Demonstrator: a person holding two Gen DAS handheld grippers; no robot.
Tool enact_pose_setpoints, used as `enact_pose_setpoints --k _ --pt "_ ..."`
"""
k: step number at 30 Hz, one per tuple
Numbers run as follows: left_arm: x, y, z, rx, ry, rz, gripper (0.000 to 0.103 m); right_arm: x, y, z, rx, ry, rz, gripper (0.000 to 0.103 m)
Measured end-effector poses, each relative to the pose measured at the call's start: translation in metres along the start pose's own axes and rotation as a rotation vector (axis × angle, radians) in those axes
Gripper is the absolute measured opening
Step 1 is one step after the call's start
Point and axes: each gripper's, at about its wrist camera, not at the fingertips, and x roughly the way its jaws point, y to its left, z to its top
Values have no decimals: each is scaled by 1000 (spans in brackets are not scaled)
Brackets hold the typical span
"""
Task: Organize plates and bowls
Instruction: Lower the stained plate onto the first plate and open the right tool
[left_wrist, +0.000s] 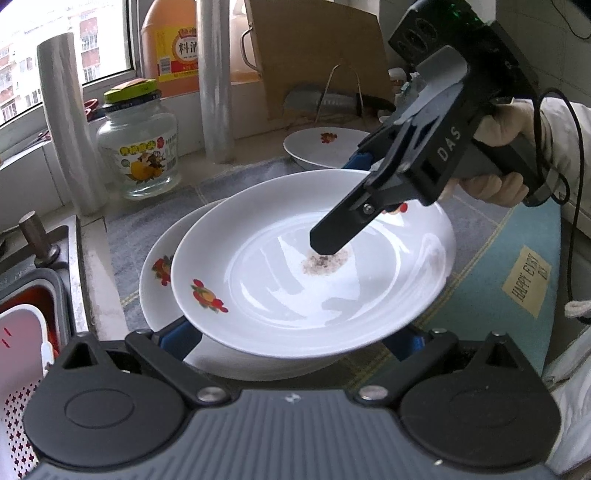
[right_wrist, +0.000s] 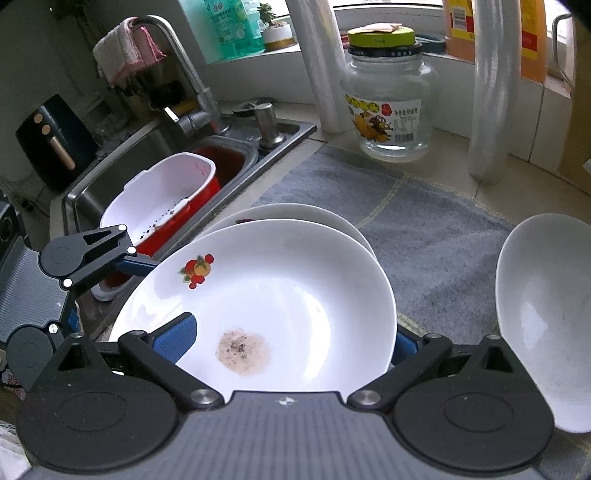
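- Right gripper (right_wrist: 291, 341) fingers wide, straddling the stained white fruit-printed plate (right_wrist: 266, 302).
- Left gripper (left_wrist: 295, 339) fingers wide, under that plate's rim, over a second white plate (left_wrist: 162, 266).

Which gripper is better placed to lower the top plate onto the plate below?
Probably right: the right gripper straddles the top plate, one finger inside. The left gripper sits at its edge.

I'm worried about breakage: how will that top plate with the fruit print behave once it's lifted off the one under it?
The top plate looks like glazed ceramic, so probably rigid, fairly heavy and fragile if dropped. Its glossy surface could slip in the tongs. It sits tilted on the lower plate, so it may slide or clink against it.
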Motion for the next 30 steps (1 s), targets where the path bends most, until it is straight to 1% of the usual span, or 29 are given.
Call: enact_pose_setpoints --k 5,15,30 --pt "3 3 2 3 17 -15 101 3 -1 1 7 16 -12 103" --pt "9 11 5 -3 79 -52 101 7 1 5 11 24 -23 103" --pt "17 18 21 33 211 -95 101 6 2 4 23 18 -41 103"
